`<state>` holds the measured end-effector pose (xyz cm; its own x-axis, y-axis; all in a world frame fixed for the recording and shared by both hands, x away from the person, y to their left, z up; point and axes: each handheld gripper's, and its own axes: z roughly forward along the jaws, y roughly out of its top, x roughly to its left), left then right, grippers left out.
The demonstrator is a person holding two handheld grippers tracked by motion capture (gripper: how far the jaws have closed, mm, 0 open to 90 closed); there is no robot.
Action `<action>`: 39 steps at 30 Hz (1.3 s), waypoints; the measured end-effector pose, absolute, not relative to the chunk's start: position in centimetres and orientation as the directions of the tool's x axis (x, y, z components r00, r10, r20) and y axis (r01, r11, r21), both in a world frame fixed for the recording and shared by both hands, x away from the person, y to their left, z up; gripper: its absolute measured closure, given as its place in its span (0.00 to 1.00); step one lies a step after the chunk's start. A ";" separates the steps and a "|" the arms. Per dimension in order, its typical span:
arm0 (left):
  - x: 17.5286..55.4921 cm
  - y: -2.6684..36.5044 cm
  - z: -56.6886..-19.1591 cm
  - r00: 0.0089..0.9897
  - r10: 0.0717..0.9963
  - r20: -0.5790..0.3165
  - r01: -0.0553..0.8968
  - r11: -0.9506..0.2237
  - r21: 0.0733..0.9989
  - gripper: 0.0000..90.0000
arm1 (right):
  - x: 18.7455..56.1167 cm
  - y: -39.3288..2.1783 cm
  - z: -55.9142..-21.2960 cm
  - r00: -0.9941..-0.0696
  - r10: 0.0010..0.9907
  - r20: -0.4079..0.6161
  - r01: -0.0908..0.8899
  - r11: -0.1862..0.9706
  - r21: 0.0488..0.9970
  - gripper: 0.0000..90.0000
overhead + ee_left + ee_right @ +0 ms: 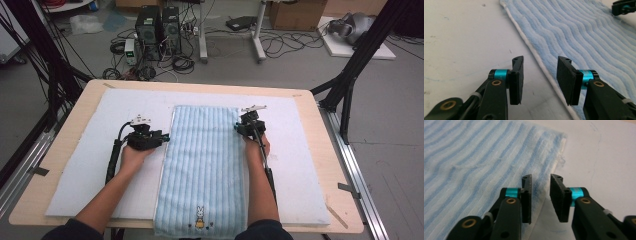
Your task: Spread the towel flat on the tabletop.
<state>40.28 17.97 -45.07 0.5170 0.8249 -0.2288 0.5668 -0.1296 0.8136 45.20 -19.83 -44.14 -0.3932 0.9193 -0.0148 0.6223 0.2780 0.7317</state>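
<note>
Plainly, a blue striped towel [204, 165] is laid lengthwise down the middle of a white foam mat [300, 150] on the wooden surface [65, 145], its near end hanging slightly over the front edge. The left claw [165, 137] is held released just beside the towel's left hem, with its jaws apart over the mat and nothing between them. The right claw [236, 128] is set at the right edge, also released; in the right gripper view [540, 195] the thin border seems to lie under the gap between the pads rather than inside it, though that is hard to judge.

Trouble could come from a shallow bite: if only the outer layer is pinched, the folded layers may separate and the cloth may sag or twist. Uneven grips on the two sides could drag the towel askew across the mat.

The cloth is soft and ribbed, with wavy pile on one face and a flatter weave at the right edge, and a small rabbit [200, 216] is stitched near the front. The pads are flat, black and rubbery.
</note>
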 end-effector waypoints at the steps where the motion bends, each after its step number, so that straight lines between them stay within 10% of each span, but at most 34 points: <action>1: 40.6 17.9 -45.1 0.512 0.826 -0.236 0.570 -0.122 0.812 0.64 | 45.0 -20.0 -44.0 -0.397 0.918 -0.010 0.617 0.275 0.738 0.77; 14: 46.6 15.5 -45.2 0.460 0.860 -0.222 0.610 -0.125 0.783 0.66 | 42.5 -21.8 -43.4 -0.437 0.899 0.027 0.593 0.265 0.760 0.71; 18: 46.8 14.9 -45.2 0.461 0.876 -0.141 0.585 -0.180 0.790 0.95 | 42.3 -22.4 -43.5 -0.431 0.901 0.040 0.597 0.251 0.762 0.71; 32: 47.5 15.3 -45.2 0.391 0.904 -0.173 0.603 -0.109 0.791 0.97 | 45.1 -20.0 -44.5 -0.406 0.914 0.008 0.625 0.270 0.732 0.96; 36: 47.8 16.0 -45.3 0.350 0.908 -0.231 0.626 -0.043 0.779 0.97 | 45.6 -19.6 -44.6 -0.382 0.924 -0.014 0.616 0.265 0.742 0.95; 39: 47.5 16.0 -45.2 0.402 0.895 -0.193 0.596 -0.096 0.797 0.85 | 45.6 -20.1 -44.6 -0.356 0.934 0.030 0.632 0.217 0.744 0.76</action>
<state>47.54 16.02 -45.16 0.4019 0.8951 -0.1930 0.5959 -0.0956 0.7973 45.57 -20.07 -44.59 -0.3562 0.9339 0.0299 0.6323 0.2173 0.7436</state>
